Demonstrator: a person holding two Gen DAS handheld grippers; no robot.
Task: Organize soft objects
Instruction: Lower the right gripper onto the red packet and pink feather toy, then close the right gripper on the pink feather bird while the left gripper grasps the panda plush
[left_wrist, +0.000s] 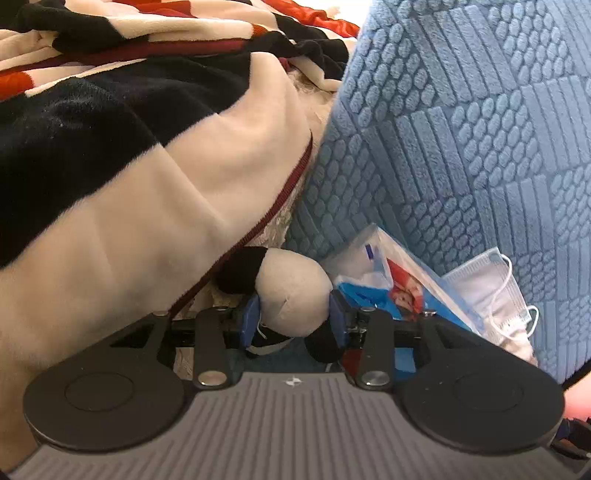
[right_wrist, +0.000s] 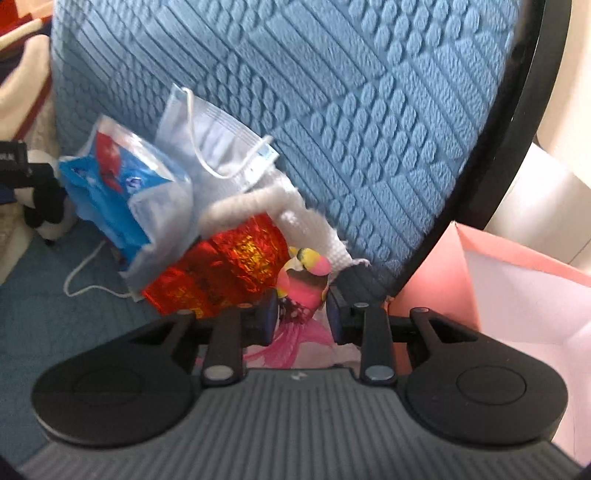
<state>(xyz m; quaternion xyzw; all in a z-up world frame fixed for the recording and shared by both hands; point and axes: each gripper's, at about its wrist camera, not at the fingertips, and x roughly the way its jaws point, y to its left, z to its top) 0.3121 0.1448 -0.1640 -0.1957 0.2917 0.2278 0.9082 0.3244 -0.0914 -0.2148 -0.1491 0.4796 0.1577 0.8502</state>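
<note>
My left gripper (left_wrist: 293, 314) is shut on a black-and-white plush toy (left_wrist: 291, 291), low against the seat, under the edge of a striped fleece blanket (left_wrist: 147, 147). The same plush (right_wrist: 44, 206) shows at the far left of the right wrist view. My right gripper (right_wrist: 301, 314) is shut on a pink toy with a yellow-and-pink head (right_wrist: 306, 280). A red foil item (right_wrist: 221, 273) and a white knitted cloth (right_wrist: 317, 225) lie just beyond it.
A blue textured cushion (left_wrist: 461, 129) stands upright behind; it also fills the right wrist view (right_wrist: 332, 92). A blue plastic packet (right_wrist: 118, 188) and a face mask (right_wrist: 218, 140) lean on it. A pink paper bag (right_wrist: 517, 280) stands open at right.
</note>
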